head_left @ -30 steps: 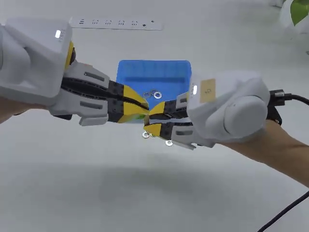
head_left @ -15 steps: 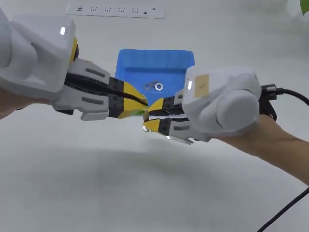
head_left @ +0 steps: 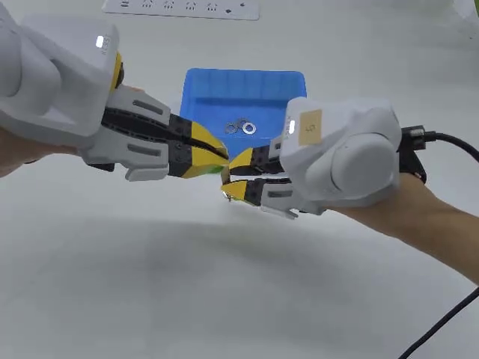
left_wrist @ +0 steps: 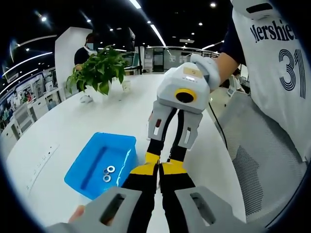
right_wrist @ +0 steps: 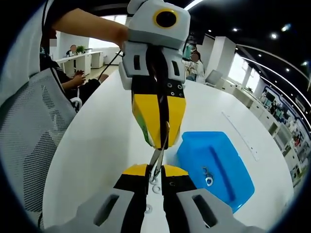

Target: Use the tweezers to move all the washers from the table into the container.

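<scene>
Left gripper and right gripper have backed off the container toward 6 o'clock. Left clenches the tweezers; right flanks them, grip unclear. Table washers under tips: pinch one edge, lift slowly.

Bright, even overhead light on a white surface, with a broad soft shadow beneath the left tongs and right tongs. Both gripper views bend strongly toward their edges; ceiling strips glare far beyond the tongs. Close parts sharp, background slightly soft
</scene>
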